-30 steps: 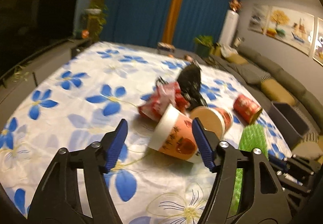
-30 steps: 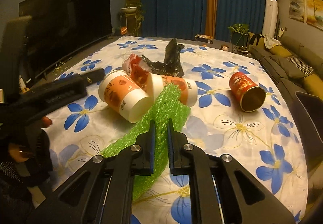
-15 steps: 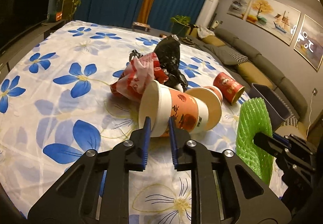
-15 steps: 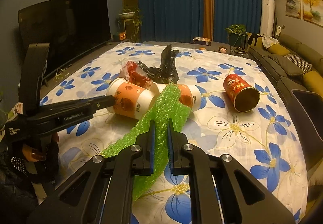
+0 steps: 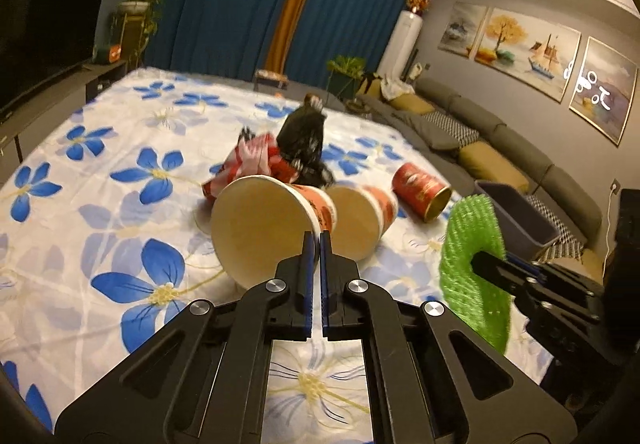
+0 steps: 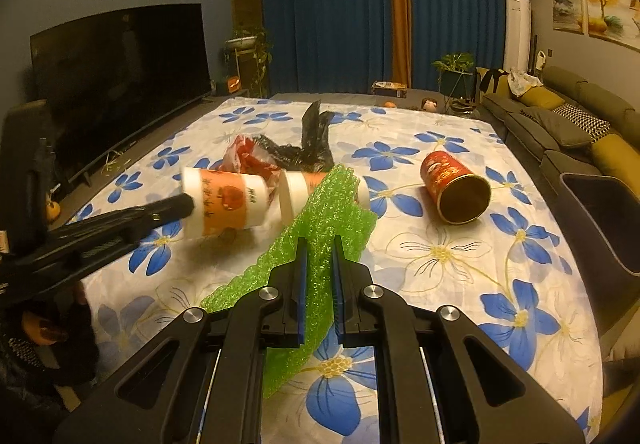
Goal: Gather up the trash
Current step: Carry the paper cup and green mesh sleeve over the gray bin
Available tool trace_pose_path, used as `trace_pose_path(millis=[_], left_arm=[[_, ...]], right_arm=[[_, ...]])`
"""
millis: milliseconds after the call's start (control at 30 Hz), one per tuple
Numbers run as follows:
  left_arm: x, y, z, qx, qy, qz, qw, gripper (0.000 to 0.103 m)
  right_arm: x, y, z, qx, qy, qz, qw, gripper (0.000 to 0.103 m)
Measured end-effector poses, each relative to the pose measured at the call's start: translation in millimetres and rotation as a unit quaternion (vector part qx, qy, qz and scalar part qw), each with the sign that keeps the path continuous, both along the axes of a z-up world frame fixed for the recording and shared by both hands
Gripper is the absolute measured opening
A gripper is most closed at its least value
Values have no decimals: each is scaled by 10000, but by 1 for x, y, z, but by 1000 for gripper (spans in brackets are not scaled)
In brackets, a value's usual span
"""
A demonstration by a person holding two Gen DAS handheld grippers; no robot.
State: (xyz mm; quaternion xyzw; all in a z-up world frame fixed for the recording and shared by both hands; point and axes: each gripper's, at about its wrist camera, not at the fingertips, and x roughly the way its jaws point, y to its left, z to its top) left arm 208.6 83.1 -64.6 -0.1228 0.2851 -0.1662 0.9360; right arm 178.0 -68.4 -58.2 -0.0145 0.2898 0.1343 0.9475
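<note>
My left gripper [image 5: 316, 240] is shut on the rim of an orange-and-white paper cup [image 5: 264, 220] and holds it off the flowered cloth [image 5: 120, 236]; the lifted cup also shows in the right wrist view [image 6: 224, 200]. My right gripper [image 6: 318, 244] is shut on a green foam net sheet [image 6: 320, 212], which also shows in the left wrist view [image 5: 474, 264]. A second paper cup [image 5: 364, 216] lies on its side. A red can [image 6: 456, 186] lies to the right. A red-and-white wrapper [image 6: 248, 156] and a black bag [image 6: 308, 148] lie behind the cups.
A dark grey bin [image 6: 600, 220] stands off the table's right edge, in front of a sofa [image 6: 560, 116]. A TV [image 6: 120, 72] stands on the left. Blue curtains [image 6: 328, 12] hang at the back.
My left gripper closed on the nearer cup's rim and lifted it off the cloth, tipping its mouth toward the camera. My right gripper still holds the green net, raised slightly.
</note>
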Motion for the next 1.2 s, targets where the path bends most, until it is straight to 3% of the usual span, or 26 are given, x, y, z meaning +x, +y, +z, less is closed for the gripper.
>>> trace_pose_path(millis=[333, 567, 800, 1200], left_arm=[[-24, -19, 42, 326, -553, 139, 9978, 2], [-28, -47, 58, 396, -736, -74, 9965, 2], [-20, -101, 74, 439, -934, -607, 9928, 2], [6, -214, 94, 420, -1261, -1425, 9808, 2]], right_arm=[[-8, -30, 17, 121, -300, -279, 9991, 11], [-11, -65, 31, 101, -530, -568, 9969, 11], [-10, -112, 50, -45, -788, -996, 9919, 11], [-3, -221, 74, -204, -1098, -2034, 9727, 11]])
